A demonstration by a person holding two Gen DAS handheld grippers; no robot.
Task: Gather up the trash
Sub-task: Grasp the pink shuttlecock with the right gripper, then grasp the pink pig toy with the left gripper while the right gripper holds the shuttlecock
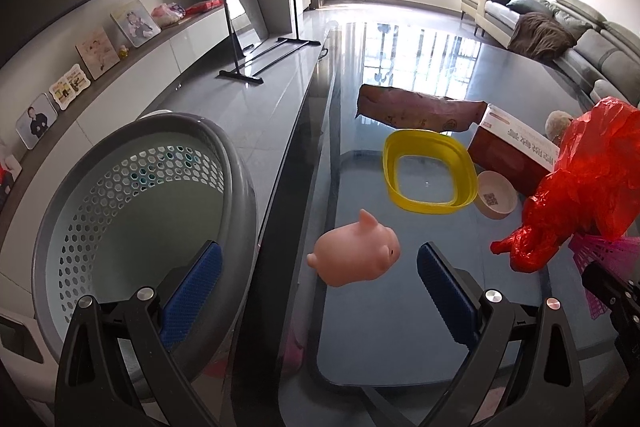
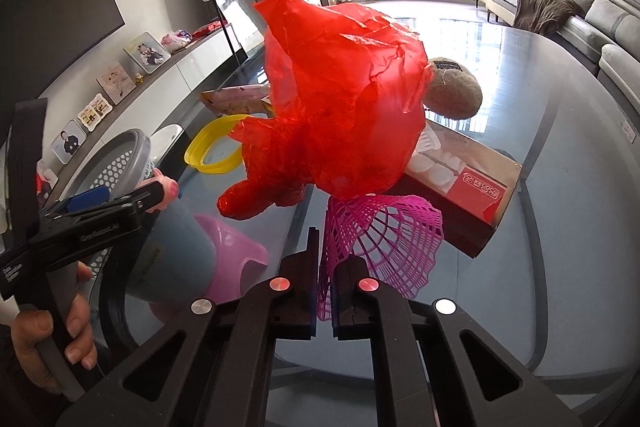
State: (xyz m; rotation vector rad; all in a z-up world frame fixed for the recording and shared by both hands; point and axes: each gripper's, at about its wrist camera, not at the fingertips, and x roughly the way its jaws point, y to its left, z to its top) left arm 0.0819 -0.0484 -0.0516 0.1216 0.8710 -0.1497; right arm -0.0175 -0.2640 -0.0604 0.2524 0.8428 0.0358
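While basket [image 1: 132, 195] holds nothing | right tool [image 2: 326, 303] grips pink net [image 2: 384, 243]

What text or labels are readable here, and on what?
None reads clearly.
Red box: white characters, too blurred; its end label in the right wrist view, too.
Pink round lid: QR code only.
Left gripper arm: small white lettering, blurred.
Pink packet: round mark, unreadable.

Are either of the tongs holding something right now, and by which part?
The right tongs are shut on the pink net, pinching its gathered near end. The left tongs are open and hold nothing; the pig lies between them.
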